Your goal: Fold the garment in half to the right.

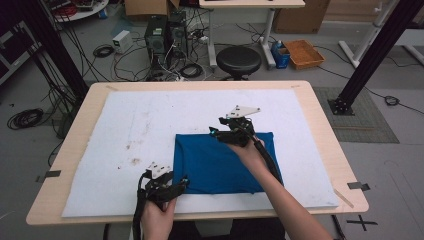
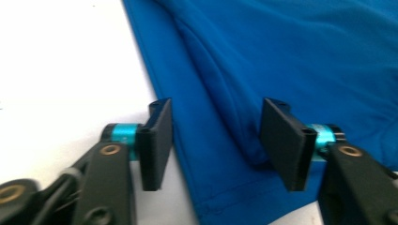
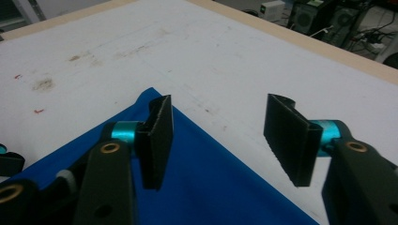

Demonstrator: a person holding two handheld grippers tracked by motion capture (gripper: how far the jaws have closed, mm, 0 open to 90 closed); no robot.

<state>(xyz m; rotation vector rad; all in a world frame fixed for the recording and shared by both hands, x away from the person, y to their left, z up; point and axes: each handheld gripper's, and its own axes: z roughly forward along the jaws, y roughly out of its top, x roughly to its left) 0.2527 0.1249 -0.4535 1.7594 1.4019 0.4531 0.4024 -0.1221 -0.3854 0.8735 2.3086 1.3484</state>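
Observation:
A blue cloth (image 1: 210,165) lies folded flat in a rectangle on the white mat (image 1: 145,120), right of the middle. My left gripper (image 1: 182,182) is at the cloth's near left corner. In the left gripper view its jaws (image 2: 216,140) stand open astride a raised fold of the cloth (image 2: 281,56), pads clear of it. My right gripper (image 1: 216,133) hovers over the cloth's far edge near the far left corner. In the right gripper view it (image 3: 218,140) is open, with the cloth's corner (image 3: 211,187) under its left jaw and bare mat beneath the gap.
The mat covers most of a wooden table (image 1: 320,130) and has brown stains (image 1: 135,161) left of the cloth. Beyond the far edge stand a black stool (image 1: 238,60), computer cases (image 1: 156,32) with cables, and an orange tray (image 1: 303,53) on the floor.

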